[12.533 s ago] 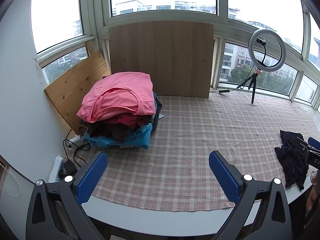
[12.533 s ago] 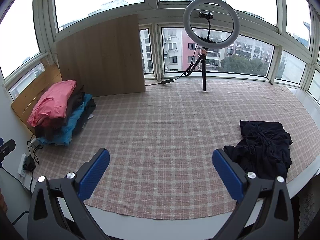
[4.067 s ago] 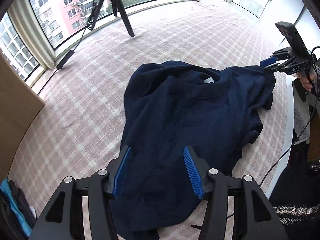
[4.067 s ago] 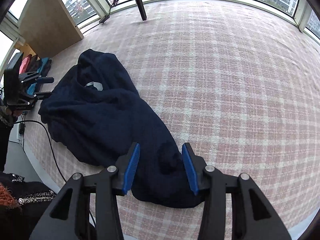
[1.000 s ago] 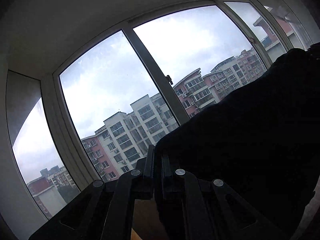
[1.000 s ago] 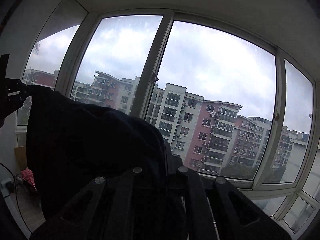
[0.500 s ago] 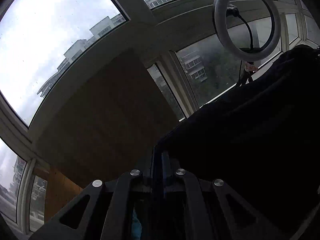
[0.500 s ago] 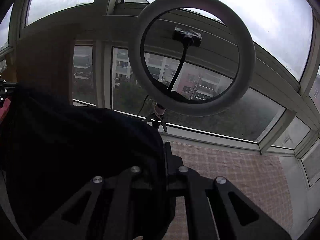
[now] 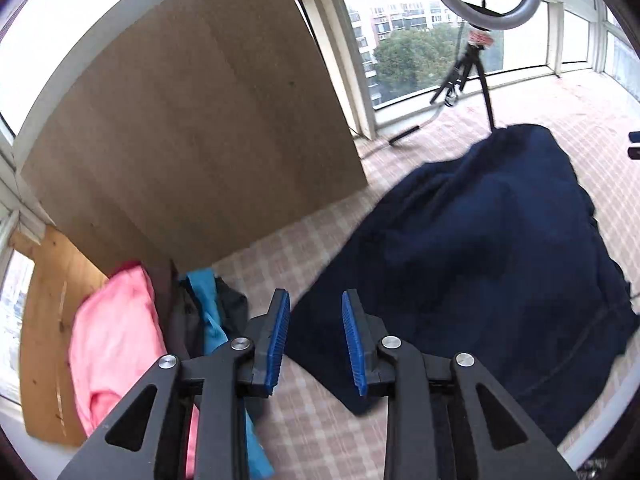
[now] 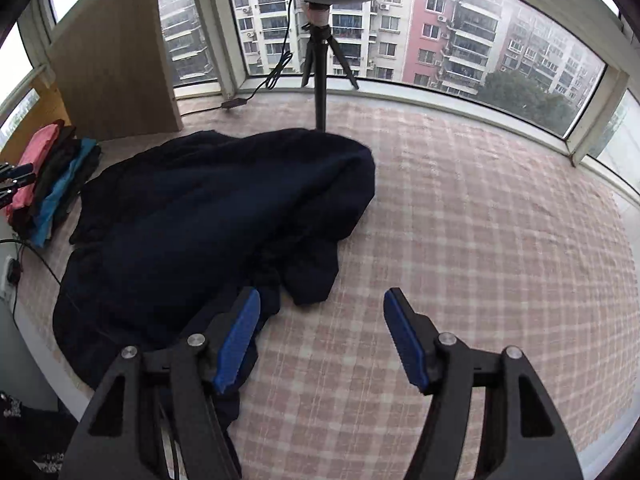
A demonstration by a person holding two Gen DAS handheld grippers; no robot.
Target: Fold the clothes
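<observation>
**Garment down, both jaws opening**

Your navy garment (image 10: 208, 216) lies rumpled on the checked cloth (image 10: 480, 240), beside the folded stack (image 9: 120, 340). Your left gripper (image 9: 314, 340) is opening narrowly, your right gripper (image 10: 320, 340) wider; nothing between either's pads

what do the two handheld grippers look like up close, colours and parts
Both match: the left gripper and the right gripper have black angular plastic arms with triangular cut-outs, silver round screw heads at the joints, and flat blue ribbed pads on the inner finger faces. No markings are legible, and no sleeve shows.
</observation>
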